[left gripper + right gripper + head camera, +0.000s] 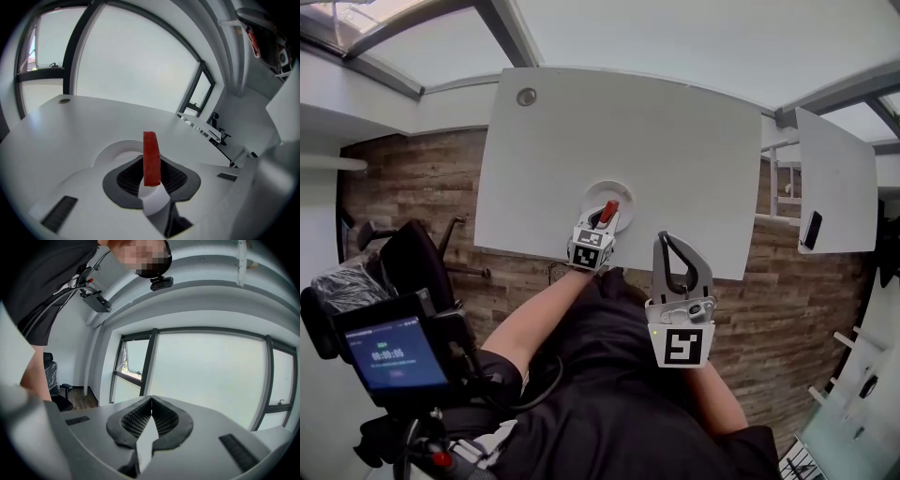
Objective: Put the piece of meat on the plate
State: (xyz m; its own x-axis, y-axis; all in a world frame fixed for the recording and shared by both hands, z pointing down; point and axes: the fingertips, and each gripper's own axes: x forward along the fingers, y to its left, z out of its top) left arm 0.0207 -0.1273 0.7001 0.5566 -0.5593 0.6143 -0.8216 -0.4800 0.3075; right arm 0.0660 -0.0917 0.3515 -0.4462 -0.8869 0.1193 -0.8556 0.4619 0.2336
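Note:
A red strip of meat (151, 158) stands upright between the jaws of my left gripper (151, 176), which is shut on it. In the head view that left gripper (602, 221) hangs over the white plate (625, 194) near the table's front edge, the meat (607, 212) sticking out above the plate. In the left gripper view the plate (117, 149) lies just beyond the jaws. My right gripper (673, 246) is held off the table's front edge, to the right of the plate, its tips touching with nothing between them (151, 401).
The white table (675, 131) has a round cable grommet (526, 97) at its far left corner. A second table (834, 178) with a dark phone (812, 230) stands to the right. A black chair (412, 258) and a screen (394, 352) are at the left.

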